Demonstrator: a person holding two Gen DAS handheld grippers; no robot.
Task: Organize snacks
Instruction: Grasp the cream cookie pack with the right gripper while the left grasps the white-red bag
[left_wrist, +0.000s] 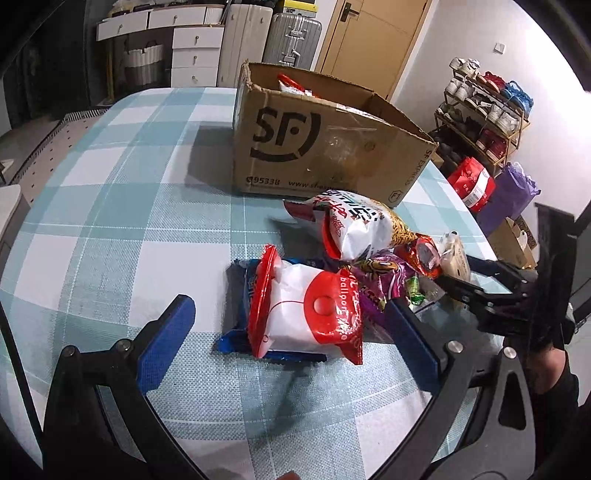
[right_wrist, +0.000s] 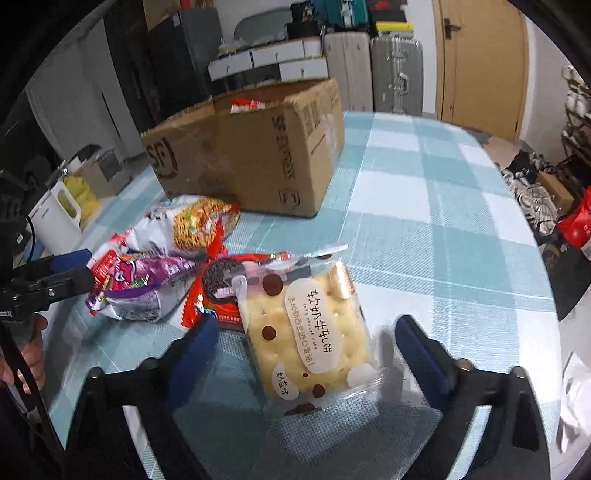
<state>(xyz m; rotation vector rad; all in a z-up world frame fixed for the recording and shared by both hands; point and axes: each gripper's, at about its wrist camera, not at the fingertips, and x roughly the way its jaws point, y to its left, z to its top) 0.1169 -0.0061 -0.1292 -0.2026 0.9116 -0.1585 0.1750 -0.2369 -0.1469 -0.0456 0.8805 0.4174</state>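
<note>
A red and white snack bag (left_wrist: 299, 310) lies on a blue packet (left_wrist: 236, 295) between the blue pads of my left gripper (left_wrist: 291, 328), which is open and not pressing on it. A clear packet of yellow crackers (right_wrist: 310, 332) lies between the fingers of my right gripper (right_wrist: 308, 343), open, with gaps on both sides. Beside it are a red cookie packet (right_wrist: 221, 291), a purple bag (right_wrist: 147, 280) and a noodle bag (right_wrist: 192, 221). An open cardboard box (left_wrist: 314, 147) stands behind the pile with snacks inside. The right gripper (left_wrist: 461, 284) also shows at the pile's right side.
The table has a blue and white checked cloth (left_wrist: 129, 221). Suitcases (left_wrist: 291, 37) and white drawers (left_wrist: 195, 55) stand beyond it. A shoe rack (left_wrist: 487, 110) and a red bag (left_wrist: 472, 181) are off the right edge. A person's hand (right_wrist: 33, 350) holds the left gripper.
</note>
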